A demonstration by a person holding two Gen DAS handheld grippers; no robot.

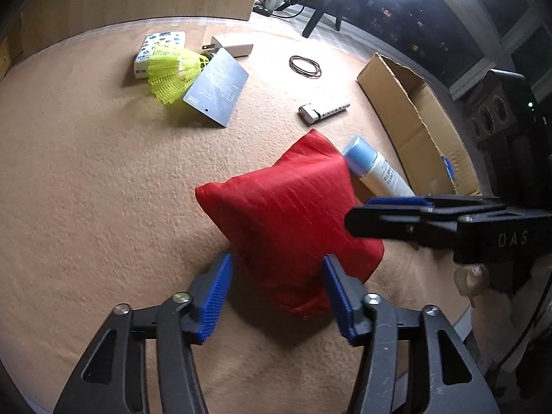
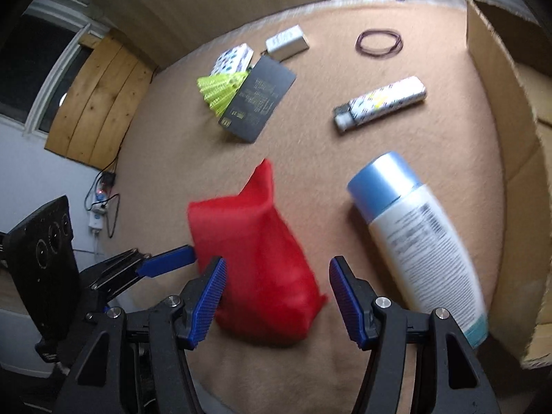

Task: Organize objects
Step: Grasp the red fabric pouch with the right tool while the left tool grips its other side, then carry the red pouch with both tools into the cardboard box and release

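Two pairs of tongs over a tan carpeted table, both gaping, neither pinching anything. Left gripper (image 1: 276,296) spread wide around the near corner of a red pouch (image 1: 289,220), blue pads flanking the cloth without clearly pressing it; probably lined up that way for a pinch on the corner. Right gripper (image 2: 277,298) likewise open, hovering at the other side of the same red pouch (image 2: 255,269), seen in the left view as a dark arm crossing the pouch's right edge.

Just right of the pouch, a white bottle with a blue cap (image 2: 417,241), lying on its side, touching or nearly touching the cloth. Farther right, an open cardboard box (image 1: 414,117), most likely the place for sorted things, hence the pouch and bottle so close to it.

Well apart, toward the far side: a lighter (image 2: 379,103), a loop of rubber bands (image 2: 379,42), a dark card (image 2: 258,100) resting on yellow shuttlecocks (image 2: 220,91), a small patterned packet (image 2: 233,58) and a white charger (image 2: 287,43), clustered far left.
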